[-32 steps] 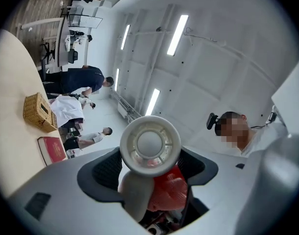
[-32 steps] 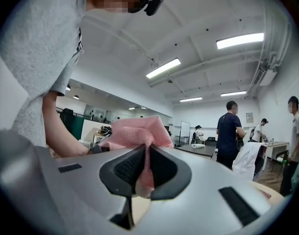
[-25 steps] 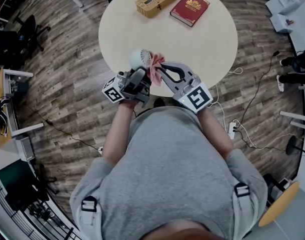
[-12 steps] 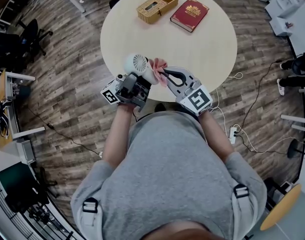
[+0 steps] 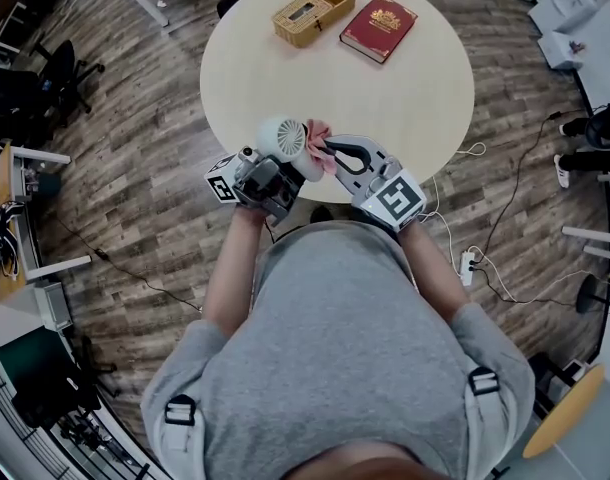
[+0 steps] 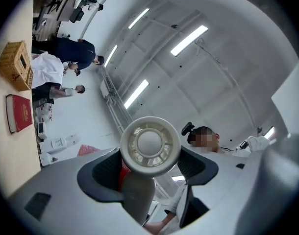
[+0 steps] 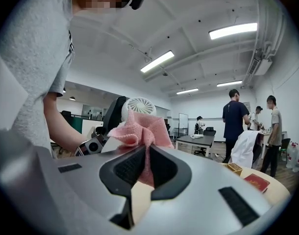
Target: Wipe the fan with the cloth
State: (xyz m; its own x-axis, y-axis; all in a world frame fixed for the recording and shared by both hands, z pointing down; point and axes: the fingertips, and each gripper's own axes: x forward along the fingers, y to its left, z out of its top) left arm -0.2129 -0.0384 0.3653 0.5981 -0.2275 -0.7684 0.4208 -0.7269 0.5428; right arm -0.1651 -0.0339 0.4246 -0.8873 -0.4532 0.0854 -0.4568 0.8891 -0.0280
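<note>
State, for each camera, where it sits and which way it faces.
Head view: on the person's head, looking steeply down at the table; torso and forearms show.
Left gripper view: on the left gripper, facing up past the fan to the ceiling; an arm shows.
Right gripper view: on the right gripper, facing across the cloth; left forearm shows.
Shared: the fan.

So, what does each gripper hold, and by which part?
The left gripper holds the fan by its handle; the right gripper pinches the pink cloth by one bunched end.
</note>
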